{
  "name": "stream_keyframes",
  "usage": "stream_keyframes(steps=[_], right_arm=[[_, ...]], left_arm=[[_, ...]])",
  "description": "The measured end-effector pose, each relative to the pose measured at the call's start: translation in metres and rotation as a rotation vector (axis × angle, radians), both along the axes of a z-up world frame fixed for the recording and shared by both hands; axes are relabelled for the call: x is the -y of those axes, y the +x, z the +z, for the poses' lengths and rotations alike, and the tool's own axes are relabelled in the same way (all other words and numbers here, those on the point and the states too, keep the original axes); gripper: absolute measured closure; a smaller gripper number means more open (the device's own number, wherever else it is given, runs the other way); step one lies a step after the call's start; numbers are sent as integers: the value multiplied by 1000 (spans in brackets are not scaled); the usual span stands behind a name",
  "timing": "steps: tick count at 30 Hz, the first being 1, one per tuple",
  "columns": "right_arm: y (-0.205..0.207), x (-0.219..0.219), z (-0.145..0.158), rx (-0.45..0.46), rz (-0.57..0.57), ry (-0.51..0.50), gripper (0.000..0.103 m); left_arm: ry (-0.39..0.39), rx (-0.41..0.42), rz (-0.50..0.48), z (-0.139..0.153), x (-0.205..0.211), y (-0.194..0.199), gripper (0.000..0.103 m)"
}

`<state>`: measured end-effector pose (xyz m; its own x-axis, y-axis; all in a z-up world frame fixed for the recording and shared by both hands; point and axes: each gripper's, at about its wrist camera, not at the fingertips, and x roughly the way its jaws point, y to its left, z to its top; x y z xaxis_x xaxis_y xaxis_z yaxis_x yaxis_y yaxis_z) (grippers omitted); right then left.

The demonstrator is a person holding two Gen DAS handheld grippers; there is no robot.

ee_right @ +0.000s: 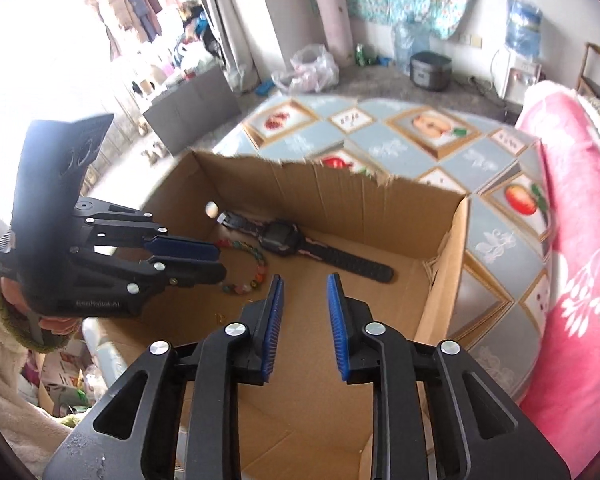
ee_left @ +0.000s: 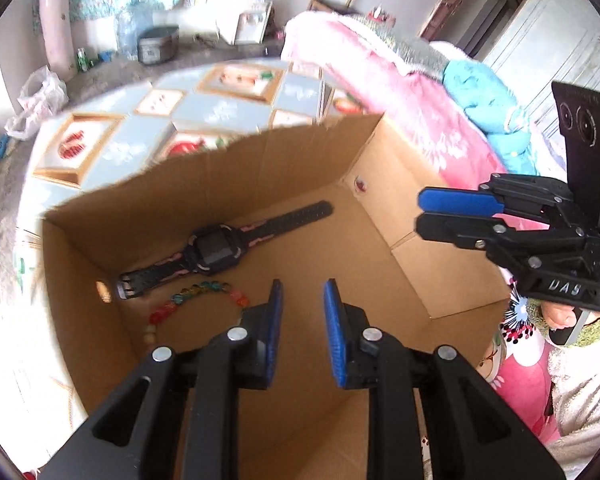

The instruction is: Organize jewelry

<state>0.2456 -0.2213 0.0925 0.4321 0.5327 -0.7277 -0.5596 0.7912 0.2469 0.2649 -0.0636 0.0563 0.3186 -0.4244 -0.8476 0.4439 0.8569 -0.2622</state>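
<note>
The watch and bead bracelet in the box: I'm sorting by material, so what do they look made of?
Watch: likely matte rubber or silicone, given its perforated black strap with pink trim. Bead bracelet: glossy multicoloured beads, glass or plastic, unclear which. Box: plain brown corrugated cardboard, torn rim.

Not much to read here tbh: the right tool (ee_left: 428,216) has "DAS" in raised letters on its black body, seen from the left wrist camera. The left tool (ee_right: 220,260) has a small pale line printed low on its body, looks like "GenRobot.AI" but it's blurry, so not sure. Nothing else is legible.
</note>
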Motion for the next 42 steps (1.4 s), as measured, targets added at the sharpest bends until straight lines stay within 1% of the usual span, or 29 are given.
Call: stream_keyframes(steps=[2, 6, 8, 10, 12, 14, 15, 17, 20, 23, 27, 30, 32, 35, 37, 38, 40, 42], right_arm=[[-11, 5, 11, 29, -1, 29, 75], [-45, 14, 28, 102, 9, 95, 66], [-69, 18, 36, 153, 11, 126, 64], [-94, 25, 40, 199, 14, 160, 59], [-121, 32, 37, 239, 23, 203, 58], [-140, 34, 28, 238, 20, 227, 57], [-149, 35, 20, 224, 11, 231, 57], [-161, 33, 5, 190, 1, 244, 57], [-170, 22, -25, 99, -17, 265, 57], [-169, 0, -57, 3, -29, 252, 57], [-161, -33, -89, -76, -21, 199, 58], [-154, -57, -100, -71, -14, 151, 60], [-152, -69, -105, -58, -13, 123, 63], [-147, -83, -110, -42, -10, 87, 66], [-143, -88, -114, -37, -19, 53, 73], [-140, -91, -116, -36, -19, 40, 74], [-136, -98, -121, -35, -18, 17, 80], [-132, -104, -124, -25, -15, -18, 84]], left_arm=[[-21, 53, 11, 14, -12, -14, 83], [-73, 156, 60, 39, -40, -45, 83], [-101, 214, 98, 48, -59, -67, 83], [-115, 278, 131, 53, -77, -93, 80], [-82, 338, 167, 49, -90, -115, 73], [-34, 375, 204, 40, -98, -136, 71], [-18, 381, 217, 34, -102, -146, 71], [-15, 382, 236, 20, -108, -165, 71], [-55, 344, 251, -5, -113, -185, 70], [-48, 328, 239, -29, -109, -202, 70], [-42, 321, 193, -49, -94, -222, 70], [-37, 310, 160, -63, -80, -229, 70], [-14, 307, 144, -73, -70, -230, 70], [38, 314, 145, -84, -59, -225, 70], [72, 325, 151, -89, -56, -219, 70], [76, 324, 148, -90, -55, -217, 70], [76, 324, 138, -93, -55, -213, 70], [93, 329, 131, -95, -53, -211, 74]])
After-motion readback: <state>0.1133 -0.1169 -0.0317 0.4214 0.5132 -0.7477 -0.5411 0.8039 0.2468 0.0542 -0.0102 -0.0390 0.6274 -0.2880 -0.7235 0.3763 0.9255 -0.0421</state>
